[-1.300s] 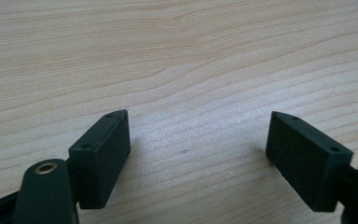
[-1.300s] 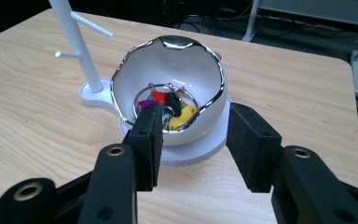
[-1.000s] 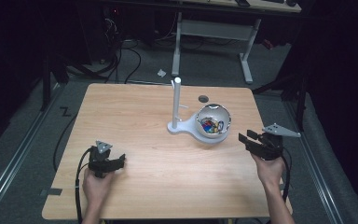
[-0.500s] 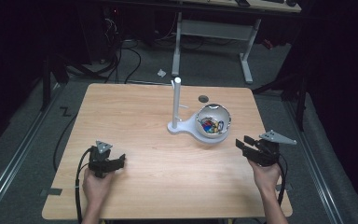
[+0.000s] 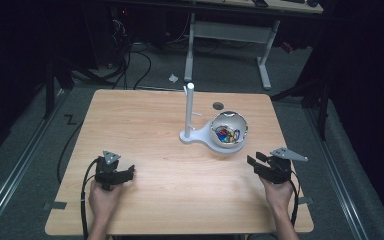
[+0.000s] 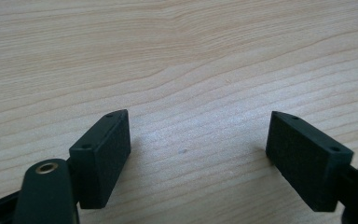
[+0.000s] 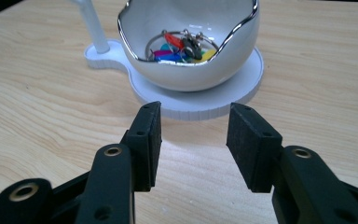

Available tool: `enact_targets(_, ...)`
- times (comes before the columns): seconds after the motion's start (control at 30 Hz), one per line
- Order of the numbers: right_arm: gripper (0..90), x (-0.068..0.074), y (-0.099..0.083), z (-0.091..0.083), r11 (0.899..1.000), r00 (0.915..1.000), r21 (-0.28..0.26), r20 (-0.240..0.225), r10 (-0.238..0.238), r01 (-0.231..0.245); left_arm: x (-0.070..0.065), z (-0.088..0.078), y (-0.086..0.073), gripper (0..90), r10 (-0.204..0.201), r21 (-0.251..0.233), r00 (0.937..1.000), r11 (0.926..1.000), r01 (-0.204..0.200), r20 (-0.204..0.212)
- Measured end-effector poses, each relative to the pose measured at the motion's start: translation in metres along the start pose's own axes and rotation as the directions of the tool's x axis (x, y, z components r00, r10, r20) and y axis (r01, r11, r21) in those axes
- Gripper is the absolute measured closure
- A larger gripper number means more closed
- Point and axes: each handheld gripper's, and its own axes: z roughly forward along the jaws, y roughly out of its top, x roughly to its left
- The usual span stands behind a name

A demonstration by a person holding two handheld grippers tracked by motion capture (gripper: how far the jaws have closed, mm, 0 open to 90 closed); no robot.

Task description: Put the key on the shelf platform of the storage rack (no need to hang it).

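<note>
My right gripper point(image 7: 193, 140) stands part open on nothing, low in the right gripper view, and the white bowl point(image 7: 191, 51) on its white stand base point(image 7: 200, 105) lies straight ahead, up-frame from the jaws. In the high view the bowl point(image 5: 228, 131) sits right of centre, far nearer this gripper point(image 5: 258, 163) than my left gripper point(image 5: 125, 172), which rests wide open and empty at lower left. The keyring with coloured tags point(image 7: 182, 46) inside is half hidden by the scalloped rim.
</note>
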Motion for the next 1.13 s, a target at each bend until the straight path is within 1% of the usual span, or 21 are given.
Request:
enact_targets(0.07,55.1,0.002,-0.004,0.004,1.000,0.9999,0.011,0.008,-0.014,0.014,0.000,0.000,0.000,22.2,0.000,0.000,1.0000,1.0000,0.000,0.000)
enact_targets(0.13,54.9,0.003,-0.006,0.005,1.000,0.9998,0.020,0.016,-0.015,0.015,0.000,0.000,0.000,22.2,0.000,0.000,1.0000,1.0000,0.000,0.000)
enact_targets(0.17,54.7,0.005,-0.012,0.009,0.999,0.9984,0.033,0.039,-0.040,0.039,0.000,0.000,0.000,22.2,0.000,0.000,1.0000,1.0000,0.000,0.000)
enact_targets(0.2,54.6,0.005,-0.013,0.010,0.998,0.9982,0.039,0.042,-0.044,0.043,0.000,0.000,0.000,22.2,0.000,0.000,1.0000,1.0000,0.000,0.000)
enact_targets(0.23,54.5,0.005,-0.015,0.011,0.998,0.9982,0.045,0.046,-0.040,0.038,0.000,0.000,0.000,22.2,0.000,0.000,1.0000,1.0000,0.000,0.000)
enact_targets(0.27,54.4,0.005,-0.017,0.013,0.998,0.9977,0.049,0.049,-0.046,0.044,0.000,0.000,0.000,22.2,0.000,0.000,1.0000,1.0000,0.000,0.000)
enact_targets(0.33,54.2,0.005,-0.020,0.016,0.998,0.9973,0.055,0.060,-0.042,0.039,0.000,0.000,0.000,22.2,0.000,0.000,1.0000,1.0000,0.000,0.000)
enact_targets(0.47,53.7,0.003,-0.024,0.020,0.997,0.9963,0.067,0.070,-0.051,0.046,0.000,0.000,0.000,22.2,0.000,0.000,1.0000,1.0000,0.000,-0.001)
enact_targets(0.5,53.4,0.003,-0.026,0.024,0.996,0.9951,0.079,0.083,-0.055,0.049,0.000,0.000,0.000,22.2,0.000,0.000,1.0000,1.0000,0.000,-0.001)
enact_targets(0.77,52.9,0.004,-0.031,0.038,0.991,0.9924,0.125,0.101,-0.070,0.057,0.000,0.000,0.000,22.2,-0.001,0.000,1.0000,1.0000,0.001,-0.001)
enact_targets(0.9,51.3,0.005,-0.036,0.047,0.984,0.9890,0.165,0.115,-0.093,0.073,0.000,0.000,0.000,22.2,-0.001,0.000,1.0000,1.0000,0.001,-0.001)
enact_targets(0.93,51.3,0.005,-0.036,0.047,0.984,0.9890,0.165,0.115,-0.093,0.073,0.000,0.000,0.000,22.3,-0.001,0.000,1.0000,1.0000,0.001,-0.001)
enact_targets(0.97,48.7,0.002,-0.036,0.049,0.984,0.9911,0.173,0.112,-0.072,0.052,0.000,0.000,0.000,22.3,0.000,0.001,1.0000,1.0000,0.000,0.000)
enact_targets(1.13,47.6,0.001,-0.036,0.050,0.983,0.9912,0.175,0.110,-0.074,0.054,0.000,0.000,0.000,22.3,-0.001,0.001,1.0000,1.0000,0.001,0.000)
